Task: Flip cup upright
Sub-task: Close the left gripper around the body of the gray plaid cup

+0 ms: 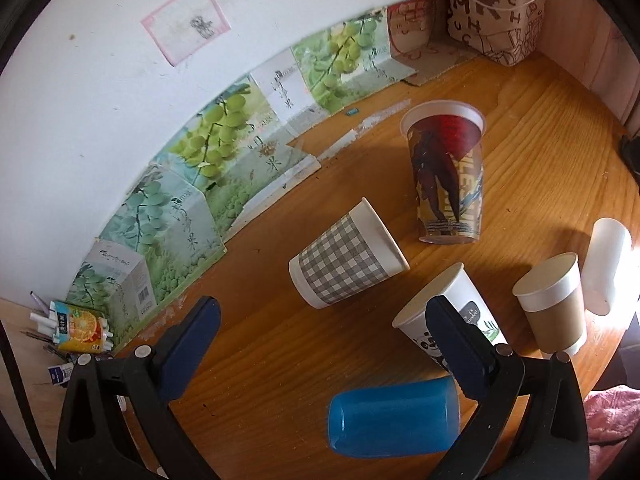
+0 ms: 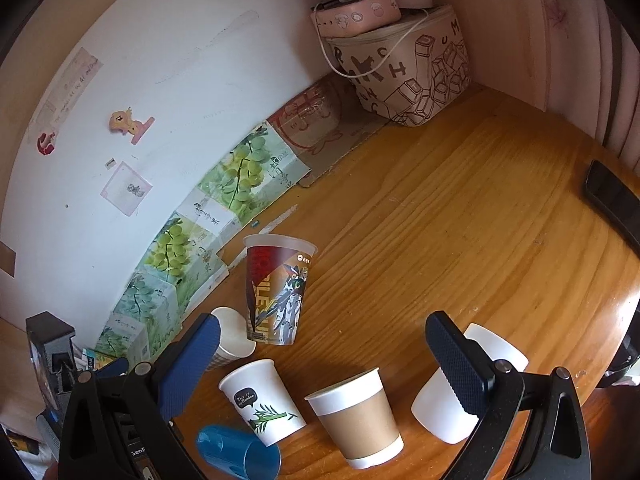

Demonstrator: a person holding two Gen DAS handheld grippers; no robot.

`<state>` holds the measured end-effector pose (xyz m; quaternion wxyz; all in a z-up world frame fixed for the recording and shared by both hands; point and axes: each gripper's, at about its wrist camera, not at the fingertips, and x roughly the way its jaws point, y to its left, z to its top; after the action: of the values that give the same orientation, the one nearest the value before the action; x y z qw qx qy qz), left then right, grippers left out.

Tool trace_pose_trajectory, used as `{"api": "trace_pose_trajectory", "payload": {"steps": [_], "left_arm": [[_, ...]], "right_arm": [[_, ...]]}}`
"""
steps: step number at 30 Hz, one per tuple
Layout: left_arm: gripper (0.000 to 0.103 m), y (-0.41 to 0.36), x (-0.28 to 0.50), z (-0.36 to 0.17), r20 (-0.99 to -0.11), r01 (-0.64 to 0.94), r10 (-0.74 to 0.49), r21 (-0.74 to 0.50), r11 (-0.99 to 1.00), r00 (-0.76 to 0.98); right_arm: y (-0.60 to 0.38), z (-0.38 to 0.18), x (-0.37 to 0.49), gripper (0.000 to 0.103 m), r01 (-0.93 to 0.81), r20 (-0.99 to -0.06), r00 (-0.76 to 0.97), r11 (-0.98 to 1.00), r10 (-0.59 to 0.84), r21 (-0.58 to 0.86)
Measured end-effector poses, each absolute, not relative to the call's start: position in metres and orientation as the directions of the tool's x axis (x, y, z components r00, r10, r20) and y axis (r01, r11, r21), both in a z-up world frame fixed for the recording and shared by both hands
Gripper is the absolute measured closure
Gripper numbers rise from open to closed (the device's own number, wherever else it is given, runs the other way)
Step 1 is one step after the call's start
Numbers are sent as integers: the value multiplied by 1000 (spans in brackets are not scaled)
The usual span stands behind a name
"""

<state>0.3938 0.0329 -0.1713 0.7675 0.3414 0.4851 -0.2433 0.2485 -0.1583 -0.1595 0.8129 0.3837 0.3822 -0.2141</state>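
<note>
Several cups sit on the wooden table (image 1: 540,152). A grey checked paper cup (image 1: 344,266) lies on its side, as do a blue plastic cup (image 1: 394,418) and a white cup (image 1: 606,264). A tall printed cup (image 1: 446,176), a panda cup (image 1: 448,308) and a brown-sleeved cup (image 1: 554,306) stand upright. My left gripper (image 1: 320,320) is open and empty above the table, the blue cup just below it. My right gripper (image 2: 322,346) is open and empty over the brown-sleeved cup (image 2: 356,420); the white cup (image 2: 464,392) lies behind its right finger (image 2: 456,364).
Grape-printed boxes (image 1: 188,184) line the white wall. A printed bag (image 2: 408,76) stands in the back corner. A dark phone (image 2: 612,200) lies at the table's right edge. A juice carton (image 1: 78,330) and pens sit at the far left.
</note>
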Motion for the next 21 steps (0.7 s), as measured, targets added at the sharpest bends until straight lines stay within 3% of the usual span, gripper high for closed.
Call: {"api": "trace_pose_trajectory", "payload": {"steps": [21], "left_arm": [[1,-7,418,-214,-913,820,13,372,435,407]], "right_arm": [[-171,-180,241,0,694,-810,585,545,-46,470]]}}
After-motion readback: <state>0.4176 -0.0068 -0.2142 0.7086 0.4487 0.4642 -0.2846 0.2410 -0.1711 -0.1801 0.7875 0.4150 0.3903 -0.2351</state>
